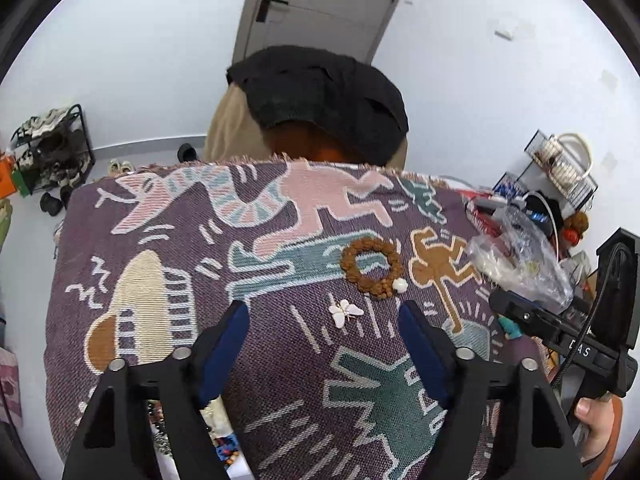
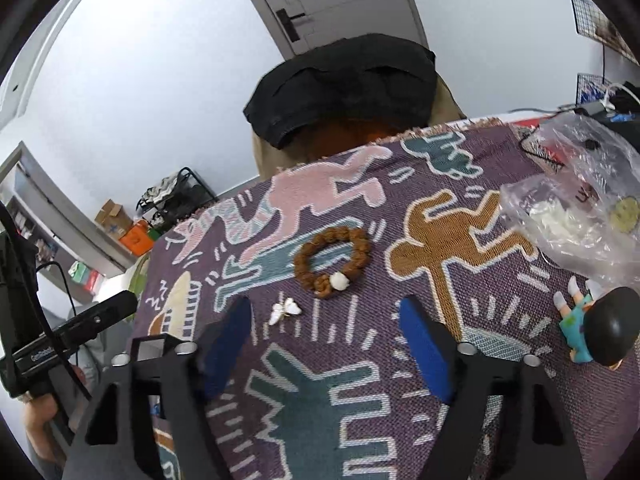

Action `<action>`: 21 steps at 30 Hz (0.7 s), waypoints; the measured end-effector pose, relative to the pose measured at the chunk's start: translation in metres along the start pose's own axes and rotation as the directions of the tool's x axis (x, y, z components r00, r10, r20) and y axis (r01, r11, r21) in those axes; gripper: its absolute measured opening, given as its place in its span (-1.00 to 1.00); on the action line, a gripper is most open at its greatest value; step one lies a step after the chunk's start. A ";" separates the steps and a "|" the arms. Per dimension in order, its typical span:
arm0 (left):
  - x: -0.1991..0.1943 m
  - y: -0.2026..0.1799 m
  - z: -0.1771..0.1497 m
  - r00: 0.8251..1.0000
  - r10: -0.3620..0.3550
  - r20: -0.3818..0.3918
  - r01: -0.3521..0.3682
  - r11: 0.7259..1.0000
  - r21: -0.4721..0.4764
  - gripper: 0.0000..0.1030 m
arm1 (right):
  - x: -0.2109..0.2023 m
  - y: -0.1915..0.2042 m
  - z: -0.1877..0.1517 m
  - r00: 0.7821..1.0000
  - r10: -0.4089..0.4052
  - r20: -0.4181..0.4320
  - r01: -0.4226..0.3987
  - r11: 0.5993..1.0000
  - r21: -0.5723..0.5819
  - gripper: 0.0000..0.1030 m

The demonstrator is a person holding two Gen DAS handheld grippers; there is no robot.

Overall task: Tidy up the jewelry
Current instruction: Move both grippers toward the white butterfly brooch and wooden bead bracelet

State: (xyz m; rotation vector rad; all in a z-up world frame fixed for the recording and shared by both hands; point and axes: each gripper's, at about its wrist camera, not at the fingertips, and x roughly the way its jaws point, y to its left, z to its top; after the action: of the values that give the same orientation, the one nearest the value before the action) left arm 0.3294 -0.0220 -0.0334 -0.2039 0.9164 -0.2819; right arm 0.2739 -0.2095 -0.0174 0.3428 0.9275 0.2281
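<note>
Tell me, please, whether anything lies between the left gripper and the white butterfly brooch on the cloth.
Nothing visible does: only bare patterned cloth separates the left gripper from the butterfly brooch; the brown bead bracelet lies beyond it.

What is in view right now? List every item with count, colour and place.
Woven cloth: one, purple with pink, teal and tan figures, covering the table.
Bead bracelet: one, brown with one white bead, mid-cloth.
Butterfly brooch: one, white, just in front of the bracelet, apart from it.
Plastic bag: one, clear, right edge of the cloth.
Figurine: one, teal outfit, dark head, lying near the right edge.
Chair: one, draped in black fabric, behind the table.
Shoe rack: one, black, by the left wall.
Door: one, grey, behind.
Left gripper: black with blue pads, open, empty.
Right gripper: same, open, empty.
</note>
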 end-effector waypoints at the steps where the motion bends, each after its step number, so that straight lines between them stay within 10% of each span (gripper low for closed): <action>1: 0.006 -0.004 0.001 1.000 0.004 -0.011 -0.004 1.000 0.010 0.40 | 0.001 -0.003 0.000 1.000 0.001 0.000 -0.001 1.000 0.004 0.38; 7: 0.039 -0.019 0.002 0.996 0.029 -0.079 -0.026 0.999 0.036 0.05 | 0.007 -0.020 0.002 1.000 0.006 -0.004 -0.006 1.000 0.023 0.25; 21: 0.120 -0.044 -0.004 0.970 0.083 -0.230 -0.071 0.996 0.061 -0.05 | 0.027 -0.056 0.010 0.999 0.022 -0.025 -0.020 0.997 0.077 0.12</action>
State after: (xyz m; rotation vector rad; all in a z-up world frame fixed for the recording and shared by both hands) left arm 0.3888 -0.1031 -0.1127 -0.0872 1.1447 -0.2611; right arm 0.2999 -0.2541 -0.0533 0.4219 0.9605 0.2168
